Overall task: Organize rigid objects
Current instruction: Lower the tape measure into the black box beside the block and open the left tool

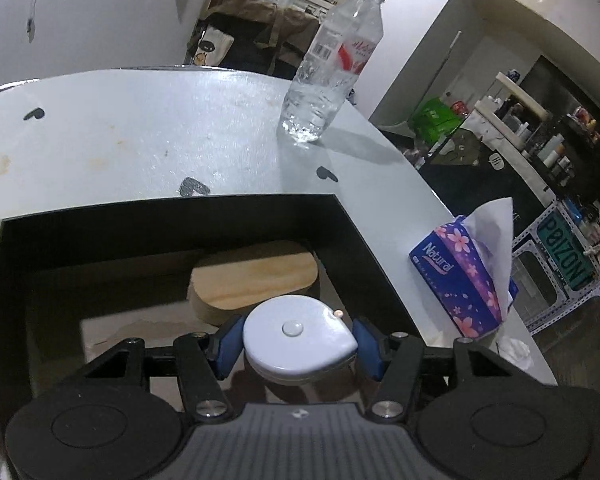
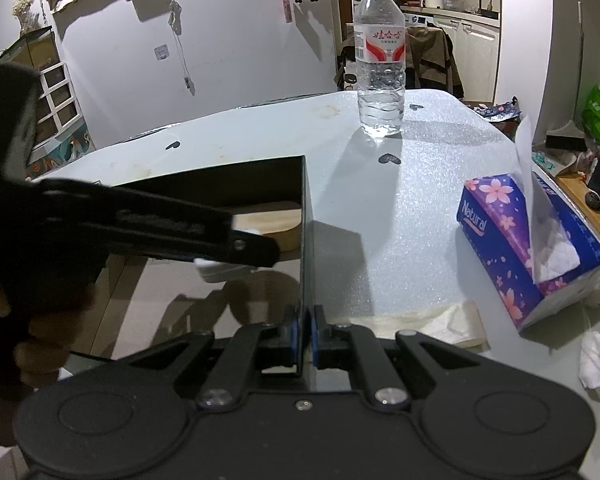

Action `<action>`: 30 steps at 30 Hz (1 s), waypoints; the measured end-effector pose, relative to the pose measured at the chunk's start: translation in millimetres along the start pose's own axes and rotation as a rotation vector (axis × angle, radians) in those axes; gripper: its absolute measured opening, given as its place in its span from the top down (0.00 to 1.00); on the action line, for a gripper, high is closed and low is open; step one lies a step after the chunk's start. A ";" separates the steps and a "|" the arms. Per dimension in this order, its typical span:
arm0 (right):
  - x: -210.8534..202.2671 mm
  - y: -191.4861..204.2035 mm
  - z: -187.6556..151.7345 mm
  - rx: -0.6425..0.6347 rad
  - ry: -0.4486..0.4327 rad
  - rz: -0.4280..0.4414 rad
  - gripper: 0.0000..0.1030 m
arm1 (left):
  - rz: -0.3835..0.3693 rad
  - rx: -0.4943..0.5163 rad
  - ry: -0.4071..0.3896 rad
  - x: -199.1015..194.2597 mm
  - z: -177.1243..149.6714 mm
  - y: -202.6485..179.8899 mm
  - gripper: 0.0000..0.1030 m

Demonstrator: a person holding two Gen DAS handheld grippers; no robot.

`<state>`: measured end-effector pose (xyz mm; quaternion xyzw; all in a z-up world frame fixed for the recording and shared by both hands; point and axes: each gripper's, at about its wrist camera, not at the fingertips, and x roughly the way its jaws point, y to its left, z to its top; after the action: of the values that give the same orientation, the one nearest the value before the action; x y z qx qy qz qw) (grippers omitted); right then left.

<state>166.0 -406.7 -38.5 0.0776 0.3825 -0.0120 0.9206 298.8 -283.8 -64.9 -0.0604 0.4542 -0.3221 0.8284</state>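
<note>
My left gripper [image 1: 299,340] is shut on a white teardrop-shaped tape measure [image 1: 298,336], its blue pads pressing both sides, and holds it over the inside of a black open box [image 1: 168,216]. A flat wooden block [image 1: 252,276] lies in the box just beyond it. My right gripper [image 2: 305,330] is shut on the box's right wall [image 2: 306,240], pinching the thin panel near its front end. In the right wrist view the left gripper [image 2: 256,250] reaches into the box from the left, with a bit of the white tape measure [image 2: 210,266] showing under it.
A clear water bottle [image 2: 380,64] stands upright at the far side of the white table [image 2: 400,208]. A blue floral tissue box [image 2: 524,248] lies at the right edge, with crumpled tissue [image 2: 598,364] and a pale bag [image 2: 432,322] near it. A person's hand [image 2: 4,312] holds the left tool.
</note>
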 end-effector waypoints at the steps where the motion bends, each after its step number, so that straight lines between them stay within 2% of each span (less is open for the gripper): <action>1: -0.1 0.1 0.1 0.000 0.000 0.000 0.93 | 0.001 -0.008 0.003 2.1 1.2 -0.2 0.42; 5: 0.1 0.4 0.3 0.003 0.000 -0.002 0.94 | -0.015 -0.044 0.014 8.1 4.2 -1.3 0.42; 7: 0.3 0.3 0.5 0.004 0.000 -0.001 0.94 | 0.013 -0.057 0.013 9.3 4.6 -1.7 0.41; 8: 0.2 0.4 0.4 0.003 -0.001 -0.001 0.94 | 0.013 -0.060 0.011 9.0 4.7 -1.2 0.39; 10: 0.2 0.2 0.2 0.003 -0.002 -0.001 0.94 | 0.011 -0.070 0.009 6.6 5.1 0.2 0.29; 12: 0.2 -0.4 0.0 0.005 -0.001 0.000 0.93 | 0.006 -0.072 -0.004 1.9 4.5 1.5 0.26; 30: 0.6 -1.2 -0.2 0.016 -0.002 -0.001 0.93 | -0.001 0.083 -0.057 -39.6 -10.6 -10.9 0.11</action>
<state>166.2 -407.8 -39.2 0.0846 0.3816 -0.0154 0.9203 270.1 -267.0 -38.6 -0.0352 0.4168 -0.3393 0.8426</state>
